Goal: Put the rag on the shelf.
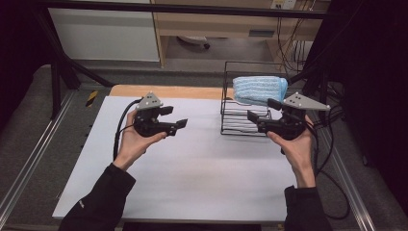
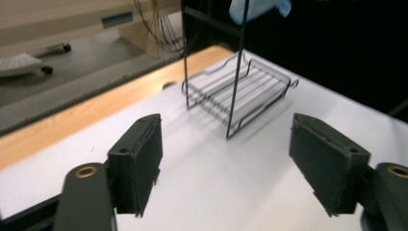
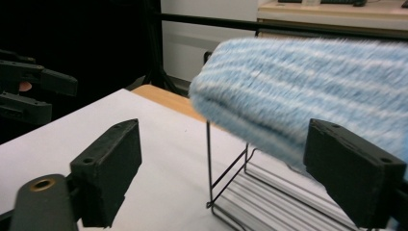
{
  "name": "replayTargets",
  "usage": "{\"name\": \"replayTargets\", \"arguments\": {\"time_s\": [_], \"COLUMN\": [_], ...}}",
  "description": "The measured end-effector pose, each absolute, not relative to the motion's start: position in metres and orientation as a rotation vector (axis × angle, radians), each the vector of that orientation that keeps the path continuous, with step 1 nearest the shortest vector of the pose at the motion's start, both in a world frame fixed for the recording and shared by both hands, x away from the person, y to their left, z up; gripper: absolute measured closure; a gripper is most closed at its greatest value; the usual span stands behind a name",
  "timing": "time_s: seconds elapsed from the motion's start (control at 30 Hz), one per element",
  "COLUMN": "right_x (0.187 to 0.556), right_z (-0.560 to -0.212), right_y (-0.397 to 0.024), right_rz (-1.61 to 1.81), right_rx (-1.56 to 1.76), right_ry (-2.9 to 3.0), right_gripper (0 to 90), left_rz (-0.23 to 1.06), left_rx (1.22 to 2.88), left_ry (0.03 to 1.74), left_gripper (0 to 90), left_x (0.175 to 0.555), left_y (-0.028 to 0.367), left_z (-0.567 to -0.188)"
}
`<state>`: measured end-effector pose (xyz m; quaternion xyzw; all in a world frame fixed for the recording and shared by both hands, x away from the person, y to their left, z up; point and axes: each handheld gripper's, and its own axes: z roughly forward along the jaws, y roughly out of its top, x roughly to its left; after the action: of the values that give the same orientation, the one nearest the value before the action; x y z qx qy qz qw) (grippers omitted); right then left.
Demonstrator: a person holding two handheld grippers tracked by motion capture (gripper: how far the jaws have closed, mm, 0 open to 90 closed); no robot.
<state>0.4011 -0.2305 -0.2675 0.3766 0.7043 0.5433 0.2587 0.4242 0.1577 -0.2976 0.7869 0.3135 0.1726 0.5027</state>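
Blue folded cloth (image 1: 260,89) draped over the top of the black wire rack (image 1: 240,126) at the far right of the white tabletop (image 1: 192,168), apart from both tools. Left tool (image 1: 174,117) wide and empty over the middle left, right tool (image 1: 260,109) wide and empty just beside the rack, below the cloth. Likely the letting-go step, cloth hung; next probably calls for drawing both tools clear toward the near edge without snagging the rack.

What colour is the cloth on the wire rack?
Light blue with paler stripes; the cloth shows best in the right gripper view.
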Motion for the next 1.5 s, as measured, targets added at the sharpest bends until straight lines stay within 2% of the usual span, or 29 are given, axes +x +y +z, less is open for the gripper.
{"name": "replayTargets", "arguments": {"time_s": [0.23,0.47,0.93,1.3,1.5], "right_x": [0.393,0.385,0.371,0.357,0.357], "right_z": [-0.291,-0.319,-0.402,-0.44,-0.448], "right_y": [-0.223,-0.215,-0.233,-0.264,-0.27], "right_rz": [1.46,1.444,1.405,1.356,1.324], "right_rx": [1.032,1.037,1.123,1.189,1.219], "right_ry": [1.966,2.058,2.23,2.27,2.275], "right_gripper": [6.7,1.6,0.7,0.7,0.7], "left_rz": [0.422,0.427,0.403,0.381,0.381], "left_rx": [1.93,1.913,1.933,1.959,1.979], "left_ry": [0.835,0.895,0.97,0.977,0.967], "left_gripper": [15.0,8.3,8.7,8.7,8.7], "left_x": [0.406,0.39,0.371,0.358,0.356], "left_y": [0.19,0.215,0.254,0.271,0.27], "left_z": [-0.332,-0.364,-0.416,-0.437,-0.442]}}
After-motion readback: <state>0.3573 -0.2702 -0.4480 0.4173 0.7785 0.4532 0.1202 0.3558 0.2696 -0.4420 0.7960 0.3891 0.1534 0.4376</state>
